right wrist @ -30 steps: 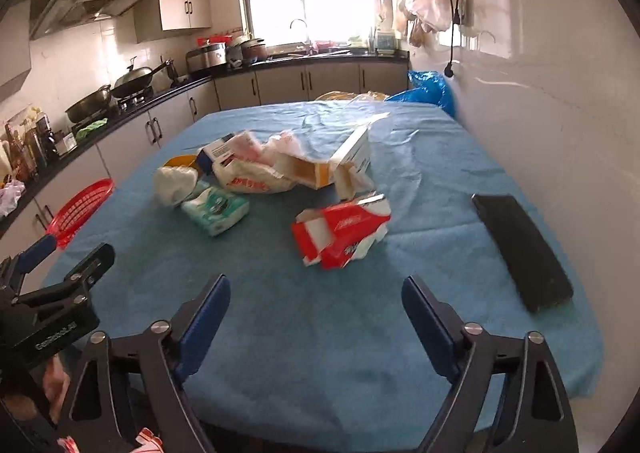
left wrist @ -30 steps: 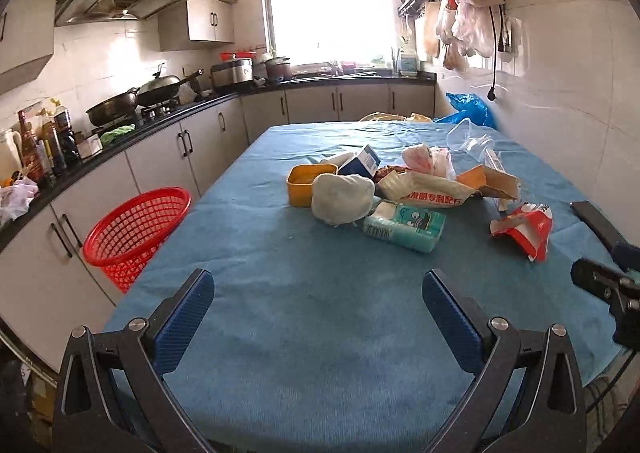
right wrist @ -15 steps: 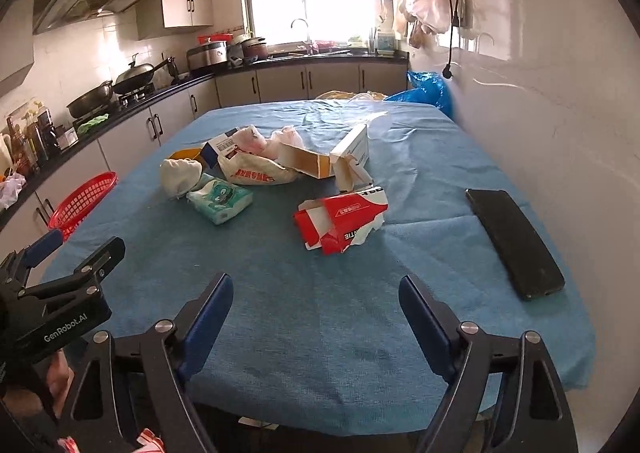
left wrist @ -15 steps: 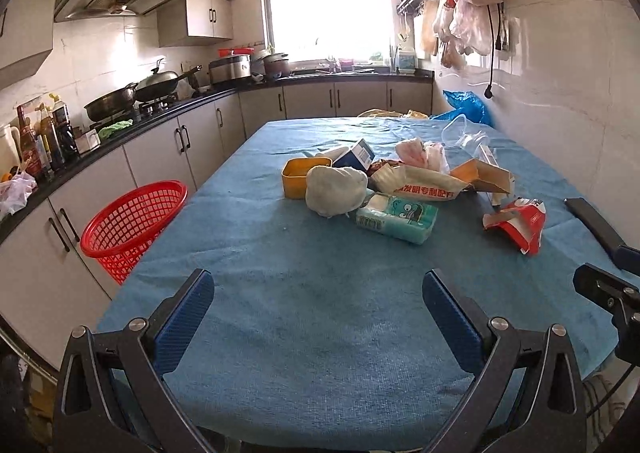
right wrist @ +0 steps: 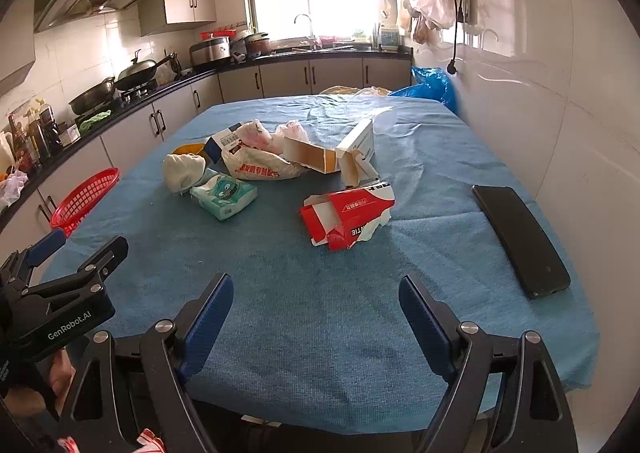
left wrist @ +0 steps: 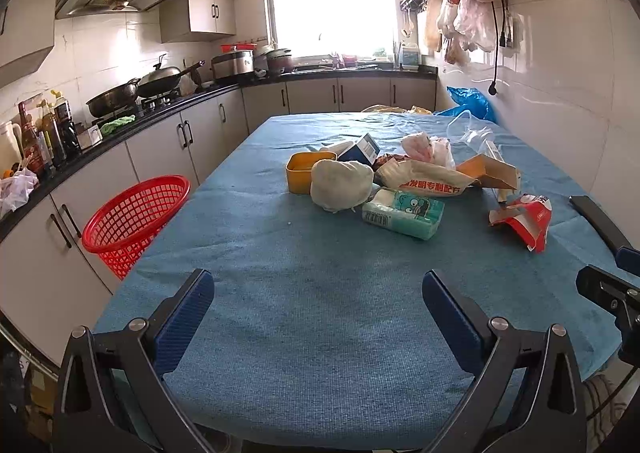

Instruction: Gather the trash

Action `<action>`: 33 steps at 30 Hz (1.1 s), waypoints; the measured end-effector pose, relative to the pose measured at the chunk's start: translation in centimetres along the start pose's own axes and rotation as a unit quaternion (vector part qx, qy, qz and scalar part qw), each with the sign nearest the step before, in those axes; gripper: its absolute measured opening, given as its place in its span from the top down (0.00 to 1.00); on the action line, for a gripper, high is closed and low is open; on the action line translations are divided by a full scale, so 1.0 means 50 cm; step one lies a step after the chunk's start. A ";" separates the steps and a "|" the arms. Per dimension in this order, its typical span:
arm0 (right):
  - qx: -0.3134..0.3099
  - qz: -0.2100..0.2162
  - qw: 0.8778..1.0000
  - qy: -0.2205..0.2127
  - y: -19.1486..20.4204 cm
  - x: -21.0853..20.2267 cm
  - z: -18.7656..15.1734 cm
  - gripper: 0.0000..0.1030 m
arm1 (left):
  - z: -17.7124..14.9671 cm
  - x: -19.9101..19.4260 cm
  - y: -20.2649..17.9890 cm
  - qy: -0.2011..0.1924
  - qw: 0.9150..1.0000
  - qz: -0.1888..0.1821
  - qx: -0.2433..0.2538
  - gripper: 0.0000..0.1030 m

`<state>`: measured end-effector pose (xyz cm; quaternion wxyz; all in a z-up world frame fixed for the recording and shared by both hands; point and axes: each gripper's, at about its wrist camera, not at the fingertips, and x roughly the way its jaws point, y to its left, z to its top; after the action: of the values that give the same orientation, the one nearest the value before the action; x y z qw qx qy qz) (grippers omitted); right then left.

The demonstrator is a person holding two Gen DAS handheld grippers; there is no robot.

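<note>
Both tongs hover low over the near edge of the blue-covered tabletop (left wrist: 320, 293), pointing level along it toward the window, and each grips nothing. The left tongs (left wrist: 318, 295) fill the bottom of the left wrist view with blue pads spread wide apart; the right tongs (right wrist: 316, 299) sit likewise at the bottom of the right wrist view, jaws gaping. In the right wrist view the left tongs also show at lower left, with part of a hand (right wrist: 60, 377) beneath them. The trash lies in a loose cluster at mid-frame, well apart from both tongs: a torn red carton (right wrist: 346, 213) nearest, a teal tissue pack (left wrist: 404, 213) touching a white crumpled wad (left wrist: 340, 185), a yellow tub (left wrist: 300, 171) behind that, a printed white bag (left wrist: 428, 181), and an opened cardboard box (right wrist: 332, 157). A red basket (left wrist: 136, 217) stands off the tabletop's edge at middle left. A black phone (right wrist: 520, 239) lies on the cloth at right.
</note>
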<state>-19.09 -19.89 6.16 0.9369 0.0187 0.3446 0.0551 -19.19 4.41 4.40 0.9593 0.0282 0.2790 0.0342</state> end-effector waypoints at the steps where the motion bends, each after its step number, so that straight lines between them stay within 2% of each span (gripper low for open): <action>1: 0.000 0.000 1.000 0.001 0.000 0.001 0.000 0.14 | 0.000 0.000 0.000 0.000 1.000 0.000 0.000 0.00; 33: 0.010 0.012 1.000 0.016 -0.005 0.017 -0.007 0.14 | -0.004 0.007 0.004 0.008 1.000 -0.002 0.000 0.00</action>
<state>-18.65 -20.06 5.35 0.9303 0.0316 0.3598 0.0636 -19.03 4.67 4.07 0.9570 0.0277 0.2869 0.0327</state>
